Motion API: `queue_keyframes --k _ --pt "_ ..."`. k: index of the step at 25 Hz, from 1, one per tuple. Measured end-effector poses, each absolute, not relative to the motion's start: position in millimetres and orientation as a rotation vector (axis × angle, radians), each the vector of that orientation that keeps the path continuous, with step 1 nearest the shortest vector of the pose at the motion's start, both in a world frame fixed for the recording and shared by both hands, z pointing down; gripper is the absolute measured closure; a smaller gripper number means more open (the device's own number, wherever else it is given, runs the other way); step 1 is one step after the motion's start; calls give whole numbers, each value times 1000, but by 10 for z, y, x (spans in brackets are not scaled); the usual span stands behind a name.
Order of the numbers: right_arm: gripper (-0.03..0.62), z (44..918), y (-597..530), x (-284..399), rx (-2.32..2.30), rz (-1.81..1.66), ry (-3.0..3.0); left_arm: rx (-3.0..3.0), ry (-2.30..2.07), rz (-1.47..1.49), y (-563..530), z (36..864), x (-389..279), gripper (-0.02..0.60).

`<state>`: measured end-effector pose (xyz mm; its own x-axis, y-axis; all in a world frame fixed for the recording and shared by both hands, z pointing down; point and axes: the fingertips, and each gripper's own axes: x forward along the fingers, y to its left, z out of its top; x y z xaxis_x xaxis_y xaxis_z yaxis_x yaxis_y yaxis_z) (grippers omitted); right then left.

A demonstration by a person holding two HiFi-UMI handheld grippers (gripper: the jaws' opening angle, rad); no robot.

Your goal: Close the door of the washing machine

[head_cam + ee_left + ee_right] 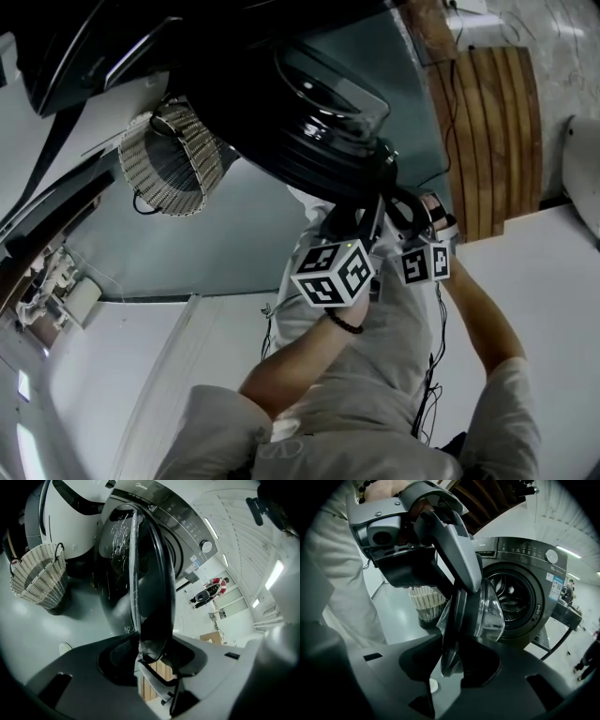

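Black and glossy, the door (457,620) of the washing machine (534,573) stands swung open, well apart from the drum opening (513,597). Both gripper views see it edge-on. Its clear glass bowl (490,613) bulges toward three o'clock in the right gripper view, facing the drum.

The door's rim runs down into the gap of the left gripper (150,656). That gripper's jaws are spread wide on either side of the rim and do not clamp it. The right gripper (454,665) straddles the same rim a little further along, its jaws also apart with the rim between them. In the right gripper view, one of the left gripper's fingers (459,550) reaches down to the rim from twelve o'clock.

In the head view the two marker cubes sit side by side at six o'clock of the door, each gripper pointing up at it. A woven basket (173,159) stands on the grey floor (216,244) at nine o'clock of the door. A wooden slatted panel (492,131) lies at three o'clock. The machine's control dial (552,556) shows above the drum opening, at one o'clock of it.
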<state>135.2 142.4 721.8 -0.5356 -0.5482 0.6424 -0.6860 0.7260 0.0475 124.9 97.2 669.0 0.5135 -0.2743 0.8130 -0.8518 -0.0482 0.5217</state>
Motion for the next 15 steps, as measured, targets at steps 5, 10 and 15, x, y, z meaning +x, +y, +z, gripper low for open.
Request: queue_keyframes --k 5,10,15 --pt "492 7211 1338 1478 945 309 -2297 1589 -970 598 899 6681 1360 396" --pt "517 7208 1174 1711 1045 355 -2270 1643 -861 596 787 6636 1559 382" --pt "519 7207 1034 1874 1017 328 -2268 1772 -605 588 808 6534 1682 413"
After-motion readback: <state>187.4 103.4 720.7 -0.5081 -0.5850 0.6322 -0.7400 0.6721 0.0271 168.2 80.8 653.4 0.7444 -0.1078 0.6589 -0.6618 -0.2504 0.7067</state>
